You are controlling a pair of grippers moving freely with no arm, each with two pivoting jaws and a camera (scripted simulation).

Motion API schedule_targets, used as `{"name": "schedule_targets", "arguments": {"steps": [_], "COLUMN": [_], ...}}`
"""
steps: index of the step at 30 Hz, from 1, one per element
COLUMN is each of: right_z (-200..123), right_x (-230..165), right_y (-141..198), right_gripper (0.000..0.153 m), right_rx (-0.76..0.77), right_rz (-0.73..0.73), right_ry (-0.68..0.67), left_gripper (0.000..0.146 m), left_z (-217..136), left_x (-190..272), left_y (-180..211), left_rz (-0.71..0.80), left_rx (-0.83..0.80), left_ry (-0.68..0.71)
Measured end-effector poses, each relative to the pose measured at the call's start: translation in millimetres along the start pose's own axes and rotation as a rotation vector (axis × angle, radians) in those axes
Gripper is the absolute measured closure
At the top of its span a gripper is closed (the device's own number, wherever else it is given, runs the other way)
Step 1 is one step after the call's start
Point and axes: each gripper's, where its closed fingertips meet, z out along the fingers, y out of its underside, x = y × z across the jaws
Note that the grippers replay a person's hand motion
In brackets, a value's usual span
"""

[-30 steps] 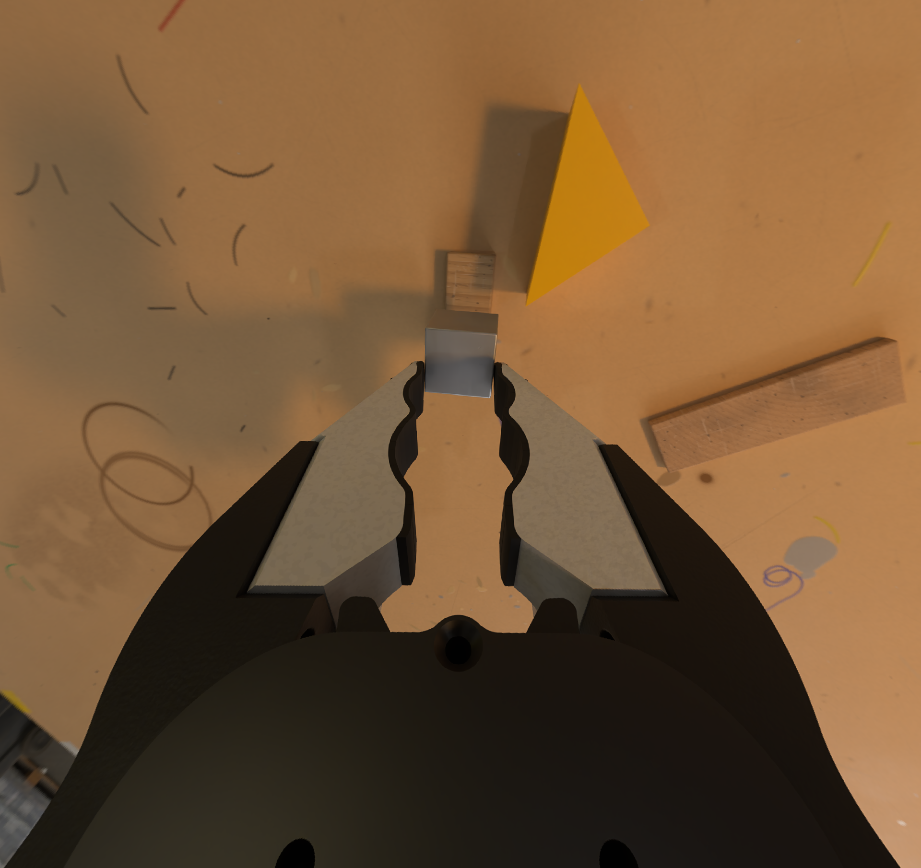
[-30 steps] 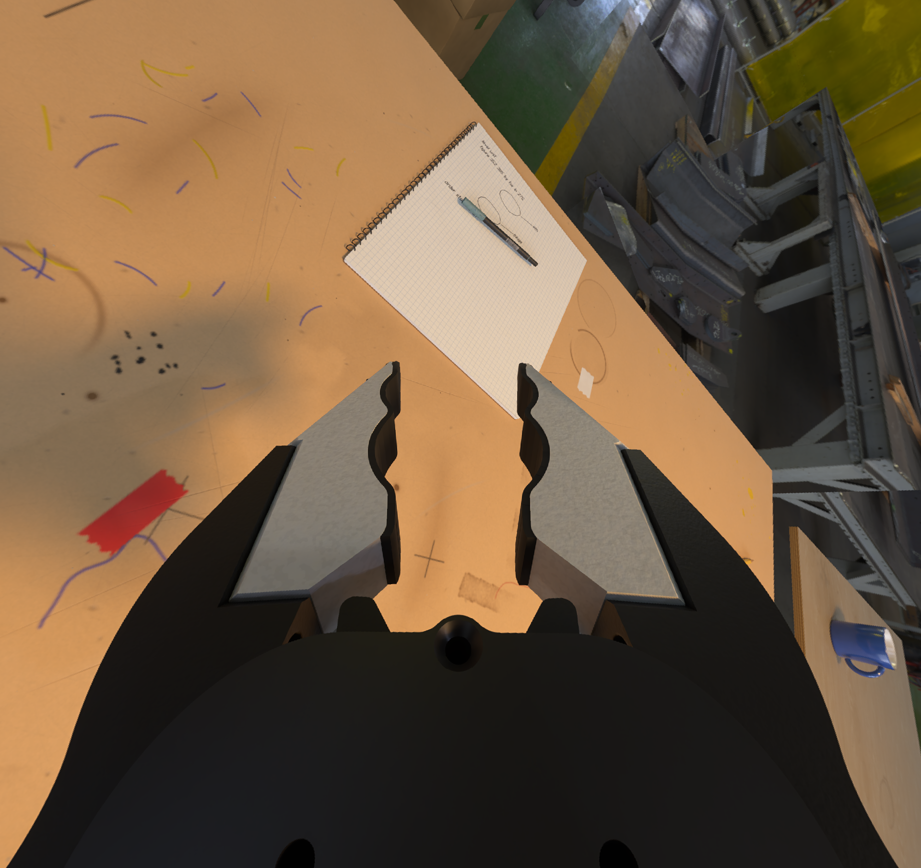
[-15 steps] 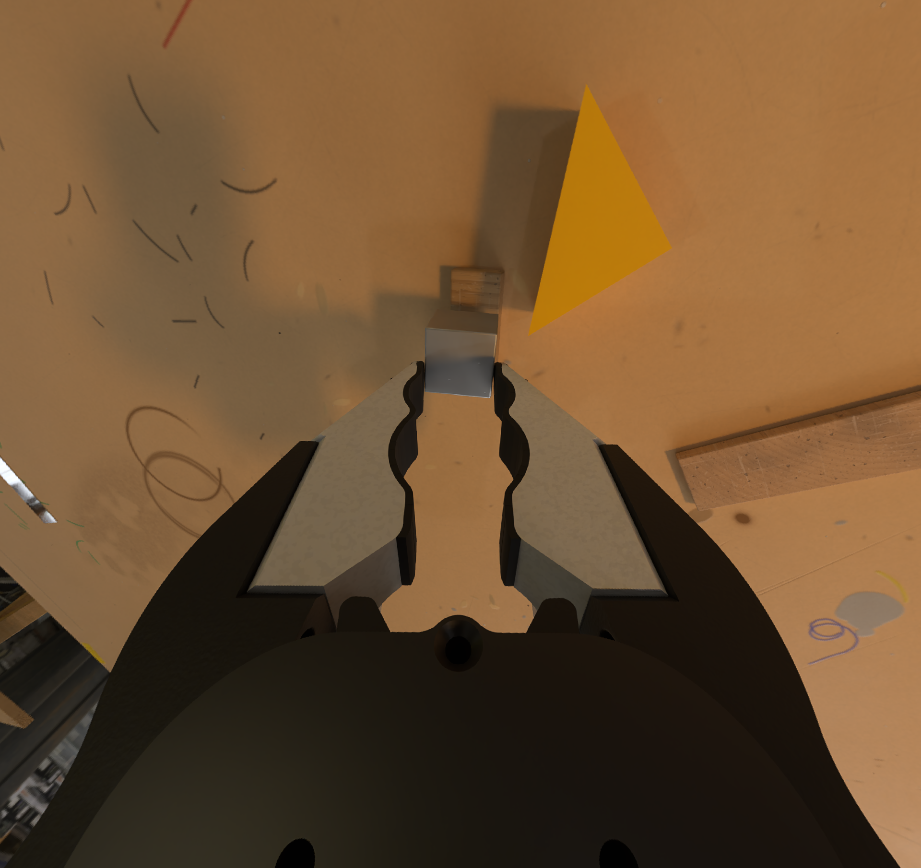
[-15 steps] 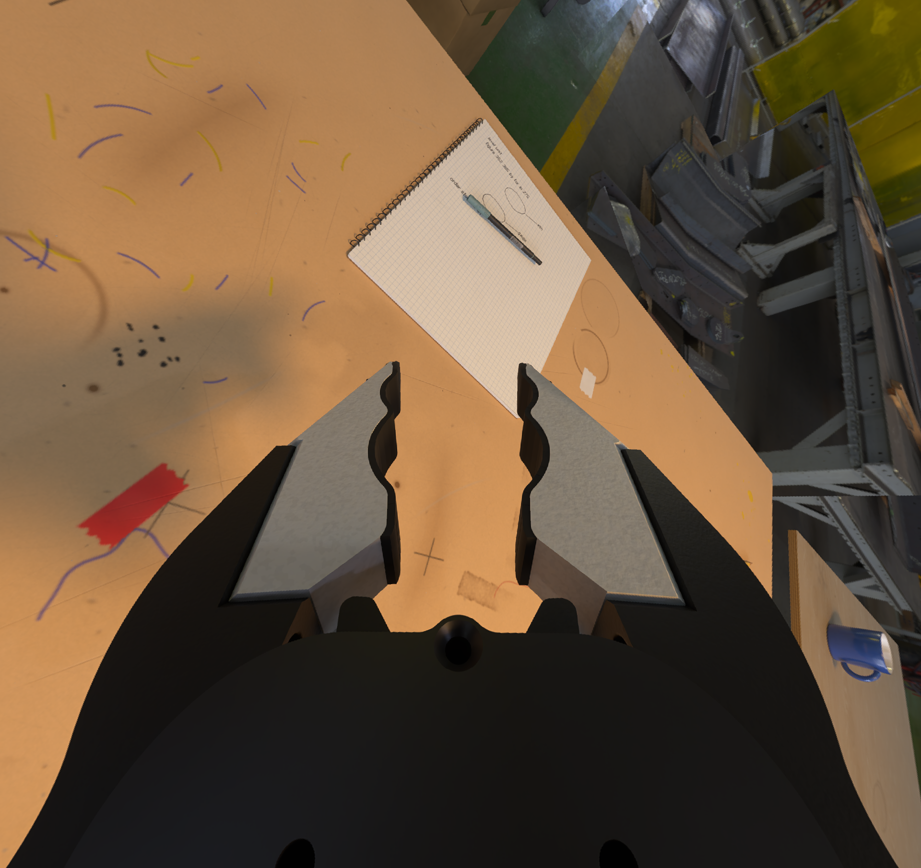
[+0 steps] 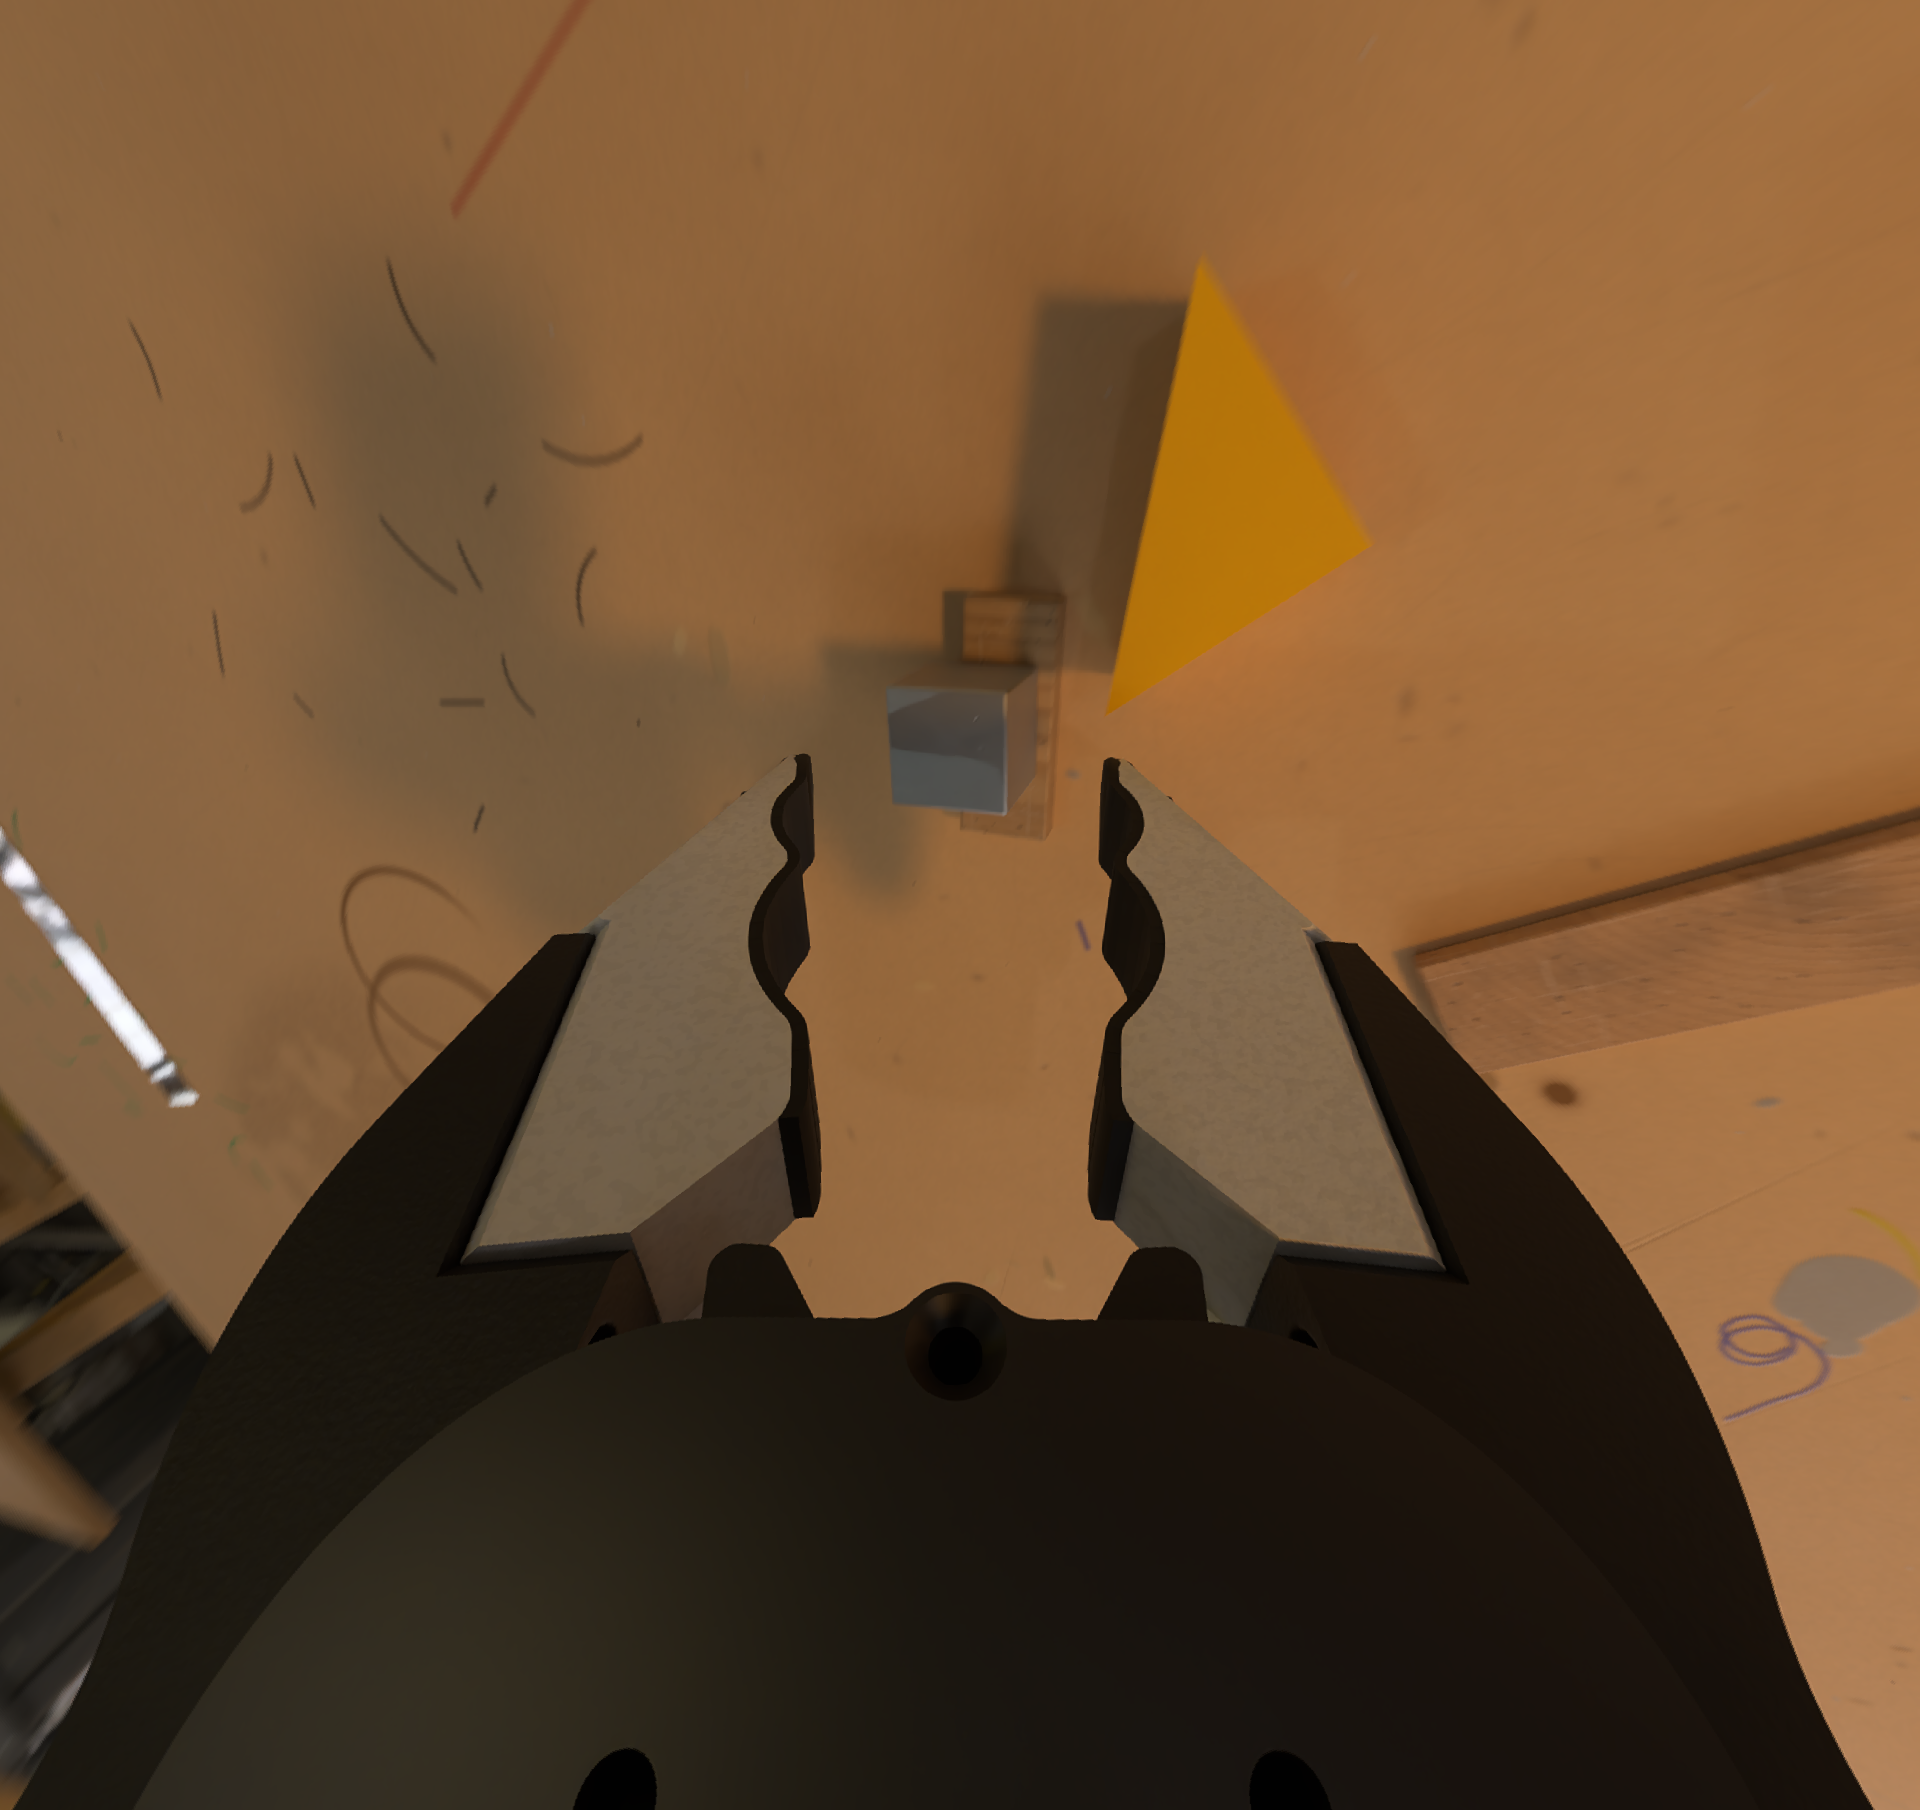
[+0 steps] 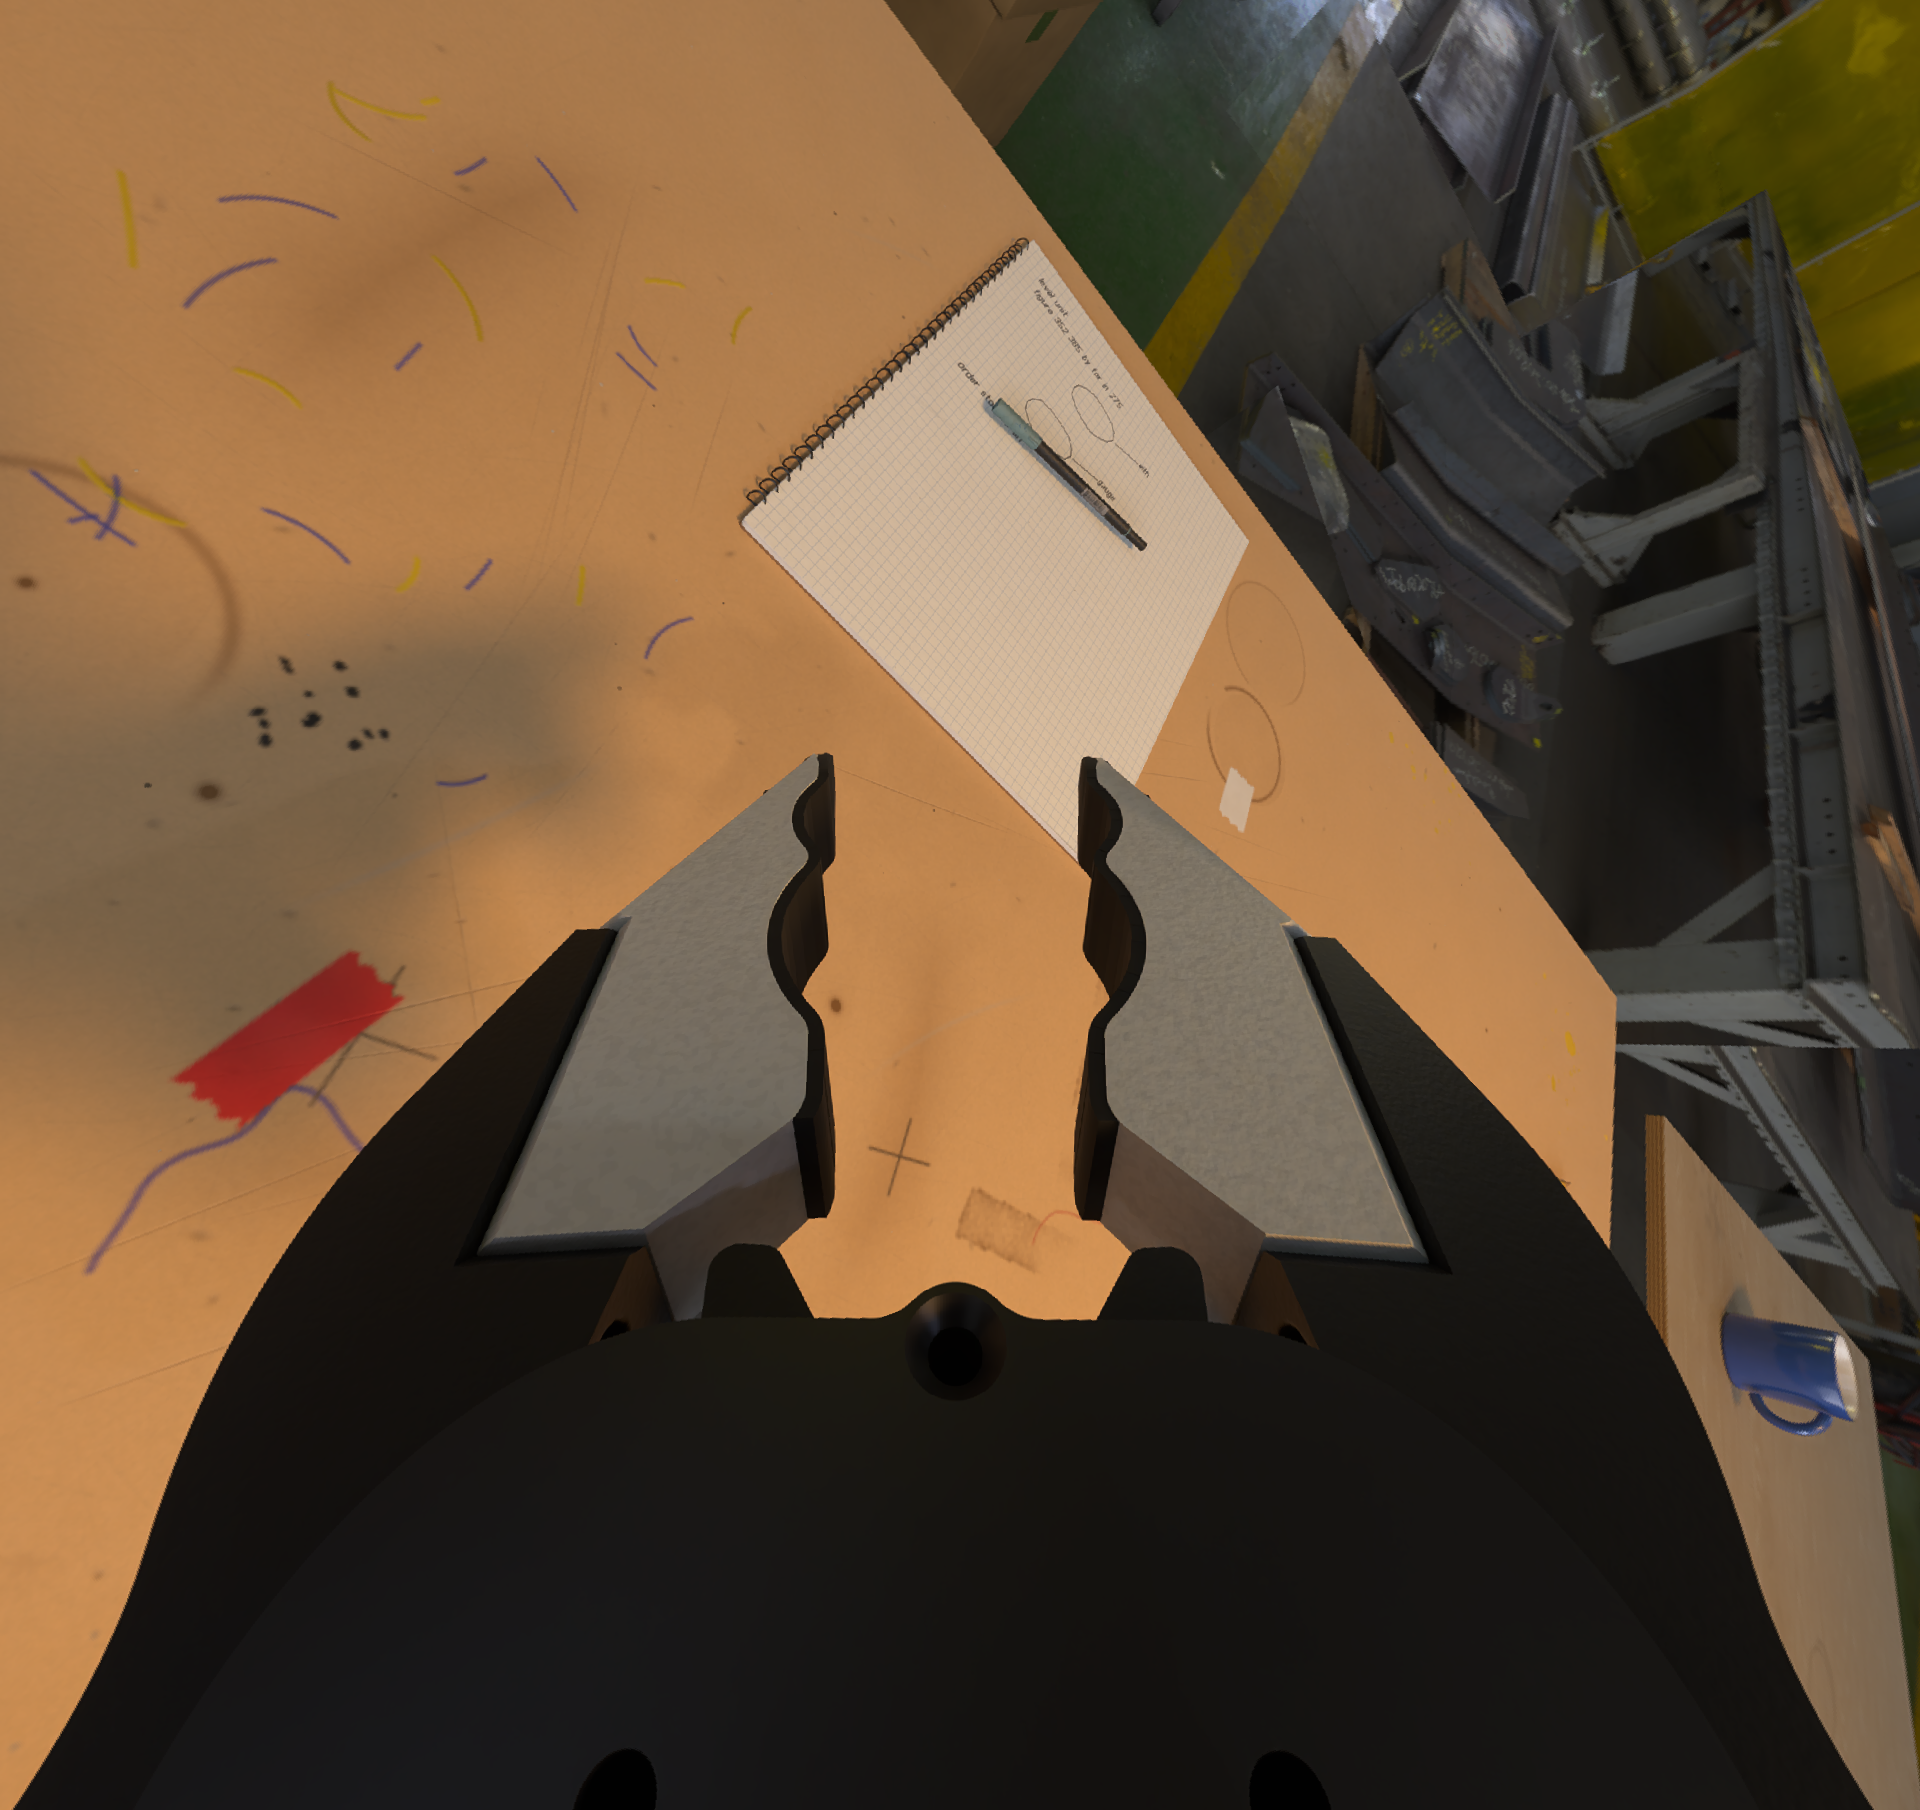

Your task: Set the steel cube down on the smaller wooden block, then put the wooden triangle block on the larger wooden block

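Steel cube (image 5: 948, 747) hides most of the smaller wooden block (image 5: 1006, 626); both grippers' jaws spread, holding nothing.

The shiny grey steel cube (image 5: 951, 750) hides most of the small pale wooden block (image 5: 1006, 626), so whether it rests squarely there cannot be told. The long pale wooden plank (image 5: 1683, 950) runs off the right edge. The blue ceramic mug (image 6: 1789, 1371) lies partly behind the near table edge.
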Motion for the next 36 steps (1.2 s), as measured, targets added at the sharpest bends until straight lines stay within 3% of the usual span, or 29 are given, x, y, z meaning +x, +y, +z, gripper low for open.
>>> {"name": "schedule_targets", "arguments": {"steps": [6, 11, 22, 25, 29, 36], "right_z": [1.0, 1.3, 3.1, 2.7, 2.2, 2.8], "right_x": [-2.9, -3.9, -5.0, -5.1, -5.2, -5.8], "right_y": [0.3, 0.6, 3.2, 2.8, 2.1, 2.8], "right_gripper": [0.106, 0.106, 0.106, 0.106, 0.107, 0.107], "right_rx": [-0.007, -0.011, -0.026, -0.023, -0.02, -0.025], "right_rz": [-0.011, -0.016, -0.023, -0.022, -0.021, -0.025], "right_ry": [-0.008, -0.011, -0.016, -0.017, -0.019, -0.021], "left_gripper": [0.086, 0.082, 0.072, 0.081, 0.107, 0.107], "left_z": [-13.8, -4.2, 13.5, 17.1, 15.6, 3.3], "left_x": [29.9, 48.1, 54.3, 52.7, 54.8, 48.1], "left_y": [-35.4, -39.0, -38.7, -38.1, -38.5, -39.8], "left_rz": [-0.039, -0.067, -0.003, 0.017, 0.032, 0.015], "left_rx": [0.229, 0.213, 0.169, 0.161, 0.17, 0.209], "left_ry": [0.261, 0.446, 0.379, 0.338, 0.348, 0.363]}}
